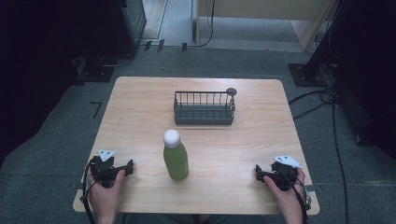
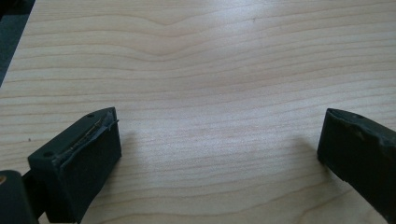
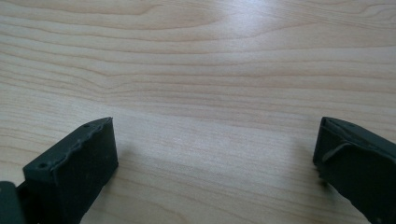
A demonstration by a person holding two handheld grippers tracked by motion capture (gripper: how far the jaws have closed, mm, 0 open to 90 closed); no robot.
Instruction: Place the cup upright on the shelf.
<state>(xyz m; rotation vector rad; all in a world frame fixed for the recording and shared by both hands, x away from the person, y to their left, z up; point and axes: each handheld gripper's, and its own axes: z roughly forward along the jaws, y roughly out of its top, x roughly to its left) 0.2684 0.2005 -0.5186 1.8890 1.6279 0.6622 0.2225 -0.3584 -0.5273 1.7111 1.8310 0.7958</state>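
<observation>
A green bottle (image 1: 176, 159) with a white cap stands upright near the middle of the wooden table (image 1: 140, 121). Behind it sits a dark wire basket (image 1: 204, 108), which looks empty. My left gripper (image 1: 122, 169) rests near the front left edge, left of the bottle, held by a hand. Its jaws stand wide apart over bare wood in the left gripper view (image 2: 219, 135). My right gripper (image 1: 259, 173) rests near the front right edge, right of the bottle. Its jaws are also wide apart with nothing between them (image 3: 217, 140).
A small dark round object (image 1: 231, 91) lies just behind the basket's right end. Grey carpet surrounds the table, with cables (image 1: 327, 102) and stand bases (image 1: 306, 74) on the floor at the right and back.
</observation>
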